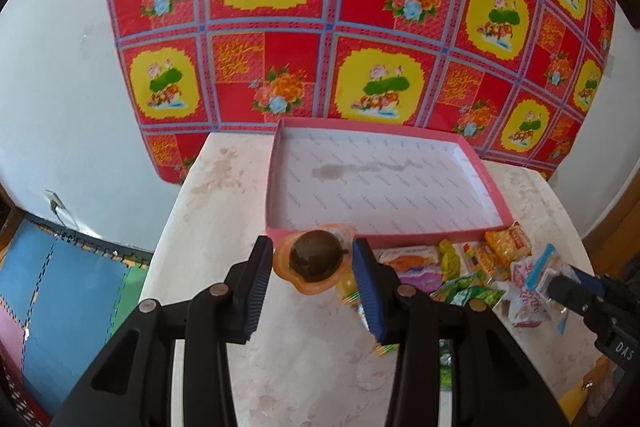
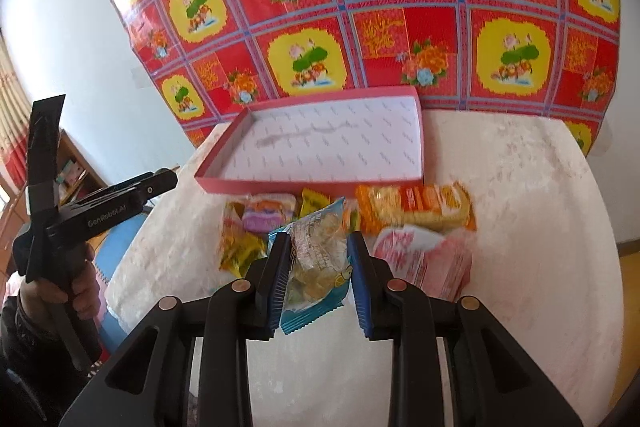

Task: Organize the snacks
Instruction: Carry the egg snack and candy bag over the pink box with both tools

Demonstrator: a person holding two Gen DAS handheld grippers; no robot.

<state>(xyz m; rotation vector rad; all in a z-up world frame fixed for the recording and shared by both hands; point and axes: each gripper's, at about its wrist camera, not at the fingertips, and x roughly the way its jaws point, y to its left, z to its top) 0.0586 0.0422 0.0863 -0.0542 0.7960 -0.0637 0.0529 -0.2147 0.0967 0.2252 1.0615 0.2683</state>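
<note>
The desk (image 1: 224, 267) is pale and marbled, set against a wall hung with a red and yellow flowered cloth (image 1: 360, 27). At its back stands the pink box (image 1: 494, 183), shallow and wide, with nothing in it yet but its printed white lining and a faint stain. So, judging from that, no snack has been put away and nearly the whole job remains.

In front of the box's near wall lies the pile of snacks (image 2: 320, 223): an orange noodle-type packet (image 2: 416, 211), a white and pink bag (image 2: 420, 255), a purple and orange packet (image 2: 268, 215) and yellow wrappers, all loose on the desk.

Two items are up out of the pile. The left gripper (image 1: 313, 267) has its fingers closed on an orange jelly cup (image 1: 316, 261) with a dark filling, held just before the box's near edge. The right gripper (image 2: 320, 267) has its fingers clamped on a clear, blue-edged candy bag (image 2: 316, 259), above the pile and short of the box. Both seem ready for placing inside; the rest must follow one after another.
</note>
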